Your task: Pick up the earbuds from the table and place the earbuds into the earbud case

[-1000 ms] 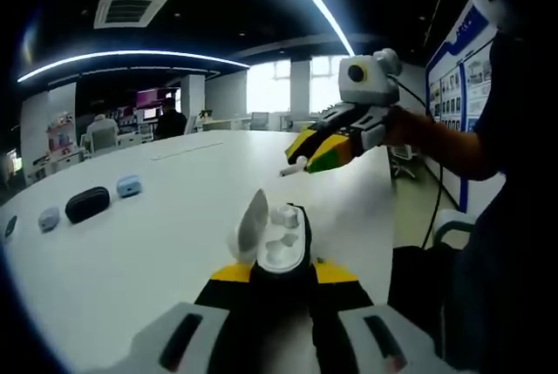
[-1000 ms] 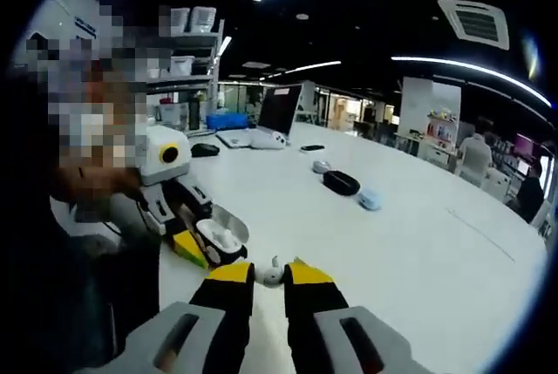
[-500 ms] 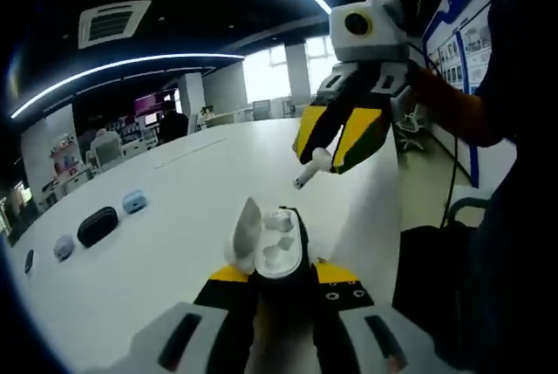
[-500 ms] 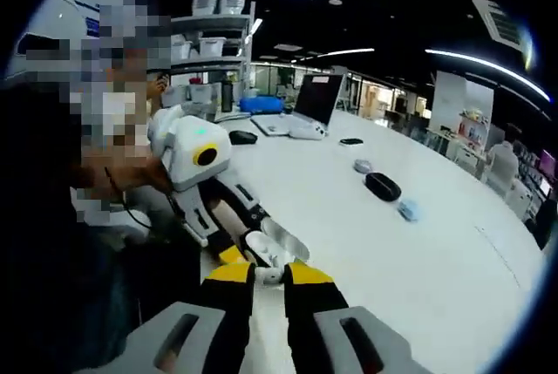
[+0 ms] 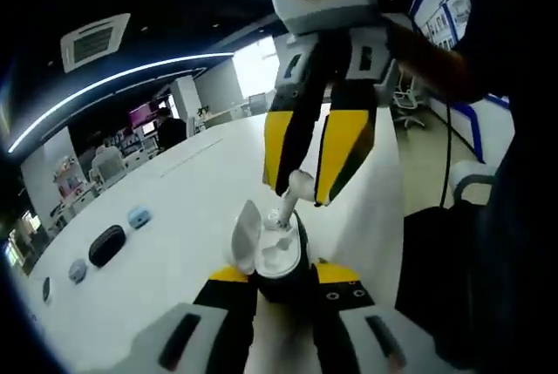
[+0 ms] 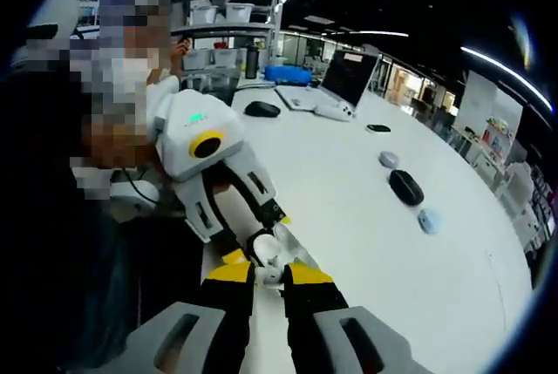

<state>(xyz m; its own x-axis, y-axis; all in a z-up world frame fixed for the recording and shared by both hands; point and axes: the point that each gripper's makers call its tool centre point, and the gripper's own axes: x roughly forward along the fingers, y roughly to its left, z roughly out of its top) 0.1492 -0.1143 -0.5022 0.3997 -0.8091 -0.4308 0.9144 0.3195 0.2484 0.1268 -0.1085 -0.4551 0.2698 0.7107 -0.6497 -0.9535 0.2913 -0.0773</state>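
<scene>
My left gripper (image 5: 276, 276) is shut on a white earbud case (image 5: 277, 254), lid (image 5: 245, 236) swung open to the left, held above the white table (image 5: 174, 208). From above, my right gripper (image 5: 309, 193) comes down, shut on a white earbud (image 5: 292, 193) whose stem points into the case. In the right gripper view, my right gripper (image 6: 268, 275) pinches the earbud (image 6: 270, 273) just over the open case (image 6: 268, 244), which the left gripper (image 6: 242, 250) holds. One earbud sits in the case's far slot.
On the table lie a black pouch (image 5: 106, 244), a light blue case (image 5: 139, 215) and a grey case (image 5: 78, 270). A laptop (image 6: 339, 86), a mouse (image 6: 261, 109) and a phone (image 6: 378, 128) lie farther off. Shelves (image 6: 231, 25) stand behind. A person's body is close on the side.
My right gripper has come down and closer with the earbud, from beside the case to directly above it, stem now at the case's opening. The left gripper keeps holding the case.
</scene>
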